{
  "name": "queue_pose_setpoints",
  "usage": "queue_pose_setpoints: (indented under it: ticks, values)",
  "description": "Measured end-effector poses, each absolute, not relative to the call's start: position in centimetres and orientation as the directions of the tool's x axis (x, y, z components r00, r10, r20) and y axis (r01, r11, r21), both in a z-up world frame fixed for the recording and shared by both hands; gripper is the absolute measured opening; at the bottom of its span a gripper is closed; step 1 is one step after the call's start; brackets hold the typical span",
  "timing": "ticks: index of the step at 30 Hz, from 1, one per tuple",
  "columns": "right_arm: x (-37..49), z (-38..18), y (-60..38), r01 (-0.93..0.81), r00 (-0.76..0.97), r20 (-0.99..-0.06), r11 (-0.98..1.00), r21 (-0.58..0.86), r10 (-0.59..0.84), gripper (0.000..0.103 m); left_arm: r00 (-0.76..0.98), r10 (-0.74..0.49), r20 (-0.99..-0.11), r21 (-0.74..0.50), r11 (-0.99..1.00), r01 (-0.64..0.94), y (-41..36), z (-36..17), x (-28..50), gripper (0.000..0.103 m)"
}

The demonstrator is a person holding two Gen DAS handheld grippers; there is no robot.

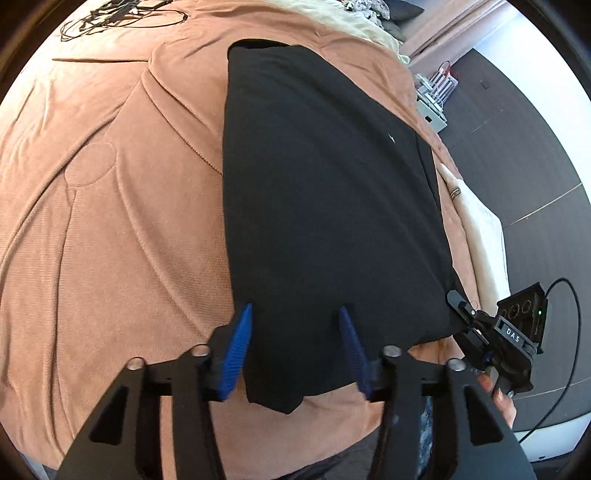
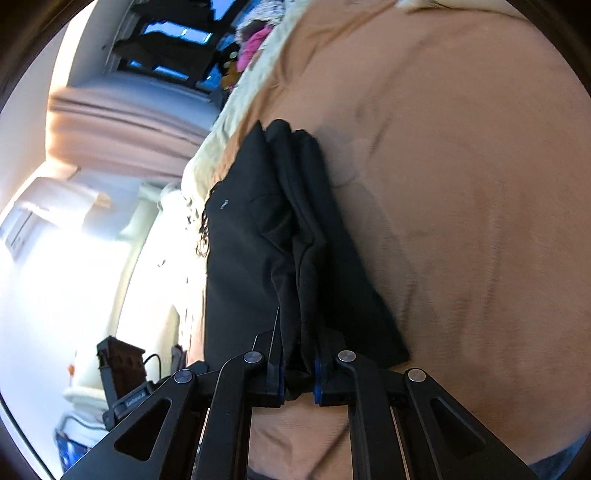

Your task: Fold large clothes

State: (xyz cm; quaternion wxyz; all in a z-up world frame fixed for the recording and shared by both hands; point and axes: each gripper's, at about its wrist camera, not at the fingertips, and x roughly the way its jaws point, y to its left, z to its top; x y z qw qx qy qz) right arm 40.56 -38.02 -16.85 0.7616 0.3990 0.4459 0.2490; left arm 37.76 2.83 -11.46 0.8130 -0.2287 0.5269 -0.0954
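A black garment (image 1: 325,184) lies folded into a long band on a brown bed cover (image 1: 110,221). My left gripper (image 1: 296,307) is over its near end. The blue fingers (image 1: 240,343) stand apart with the cloth's near left edge lying flat between them, not pinched. At the garment's near right corner is my right gripper (image 1: 456,297), held by a hand (image 1: 498,398). In the right wrist view this gripper (image 2: 299,354) is shut on a bunched fold of the black garment (image 2: 258,240), which stretches away in several layers over the cover (image 2: 461,221).
Black cables (image 1: 122,14) lie at the bed's far left. A cream blanket (image 1: 354,22) and more clothes sit at the far end. The bed's edge runs along the right, with dark floor (image 1: 517,147) and a metal rack (image 1: 436,99) beyond.
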Motion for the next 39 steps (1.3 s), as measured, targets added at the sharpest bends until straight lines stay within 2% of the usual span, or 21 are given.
queue_pose_setpoints:
  ticks: [4, 8, 11, 12, 13, 15, 19, 22, 23, 24, 27, 28, 33, 39]
  values:
    - [40.2, -15.6, -38.1, -0.046, 0.493, -0.47, 0.561, 0.826, 0.732, 0.009, 0.424, -0.418, -0.804, -0.492, 0.867, -0.079, 3.3, -11.5, 37.5, 0.041]
    - [40.6, -16.4, -37.3, -0.022, 0.463, -0.547, 0.626, 0.78, 0.697, 0.014, 0.422, -0.399, -0.814, -0.473, 0.877, -0.083, 3.3, -12.1, 37.3, 0.041]
    - [40.4, -15.4, -36.7, -0.04, 0.49, -0.607, 0.712, 0.701, 0.626, 0.036, 0.429, -0.4, -0.81, -0.48, 0.872, -0.093, 3.8, -12.6, 37.0, 0.042]
    - [40.3, -15.1, -36.6, -0.044, 0.498, -0.628, 0.74, 0.671, 0.598, 0.048, 0.43, -0.402, -0.809, -0.485, 0.869, -0.101, 3.9, -12.8, 37.0, 0.045]
    - [40.3, -14.8, -36.6, -0.049, 0.503, -0.643, 0.762, 0.646, 0.577, 0.053, 0.429, -0.407, -0.807, -0.493, 0.863, -0.108, 4.0, -12.9, 37.0, 0.047]
    - [40.7, -15.0, -36.8, -0.058, 0.487, -0.65, 0.764, 0.643, 0.583, 0.053, 0.424, -0.424, -0.8, -0.514, 0.849, -0.121, 4.4, -13.4, 36.7, 0.05]
    - [42.1, -16.7, -36.7, -0.042, 0.43, -0.659, 0.743, 0.668, 0.617, 0.053, 0.405, -0.462, -0.789, -0.556, 0.818, -0.15, 5.0, -14.8, 36.1, 0.065]
    - [42.4, -17.5, -37.3, -0.033, 0.423, -0.634, 0.71, 0.704, 0.648, 0.052, 0.407, -0.5, -0.764, -0.596, 0.789, -0.149, 5.0, -15.8, 36.0, 0.065]
    - [42.4, -17.5, -37.2, -0.039, 0.421, -0.626, 0.703, 0.71, 0.656, 0.049, 0.411, -0.506, -0.758, -0.603, 0.784, -0.148, 5.0, -16.0, 36.1, 0.065]
    - [42.4, -17.4, -37.0, -0.048, 0.414, -0.621, 0.697, 0.716, 0.666, 0.039, 0.411, -0.514, -0.753, -0.61, 0.78, -0.143, 4.9, -16.1, 36.2, 0.063]
    - [41.9, -17.0, -37.0, -0.064, 0.414, -0.624, 0.705, 0.706, 0.663, 0.028, 0.41, -0.489, -0.769, -0.58, 0.804, -0.129, 4.4, -15.6, 36.3, 0.05]
    - [41.7, -16.9, -37.1, -0.07, 0.408, -0.61, 0.689, 0.721, 0.679, 0.02, 0.413, -0.478, -0.775, -0.567, 0.814, -0.124, 4.4, -15.3, 36.1, 0.044]
    - [41.0, -15.7, -35.7, -0.099, 0.398, -0.603, 0.686, 0.721, 0.691, 0.017, 0.423, -0.486, -0.765, -0.576, 0.81, -0.111, 5.5, -14.0, 35.5, 0.03]
    - [39.3, -15.1, -34.8, -0.119, 0.375, -0.601, 0.68, 0.724, 0.706, 0.016, 0.421, -0.482, -0.768, -0.563, 0.821, -0.088, 6.1, -12.9, 34.1, 0.028]
